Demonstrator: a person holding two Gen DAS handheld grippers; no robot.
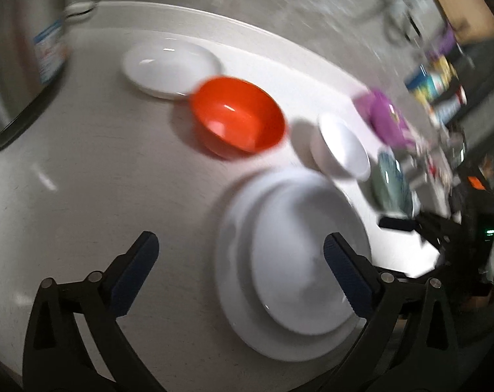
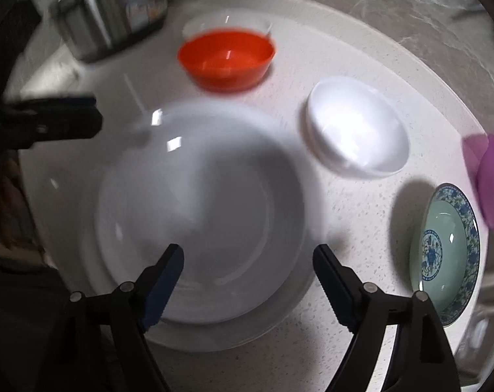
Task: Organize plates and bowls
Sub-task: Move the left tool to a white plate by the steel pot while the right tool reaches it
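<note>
Hovering over the pale speckled desk [image 2: 312, 343], the right claw [image 2: 248, 261] has its two fingers spread wide with nothing between them, poised just above the near edge of a stack of white plates [image 2: 201, 215], a smaller plate lying inside a larger one. The left claw [image 1: 240, 258] is likewise spread and holding nothing, its right finger [image 1: 348, 274] over that same stack [image 1: 289, 261] and its left finger over bare desk. From the right wrist view the left claw shows as a dark blurred shape [image 2: 51, 121] at the left edge, beside the stack. Beyond the stack sits an orange bowl [image 2: 227, 58], upright, and just behind it a shallow white dish [image 1: 170, 67], the two nearly touching, though blur keeps me from telling if they meet. To the right of the stack stands a white bowl [image 2: 356, 134], apart from the plates. Farther right, near the desk's edge, rests a green bowl with a blue floral rim [image 2: 446, 251], and just beyond it a purple container [image 2: 491, 179]. At the back left stands a metal pot [image 2: 113, 9] with a label on its side.
</note>
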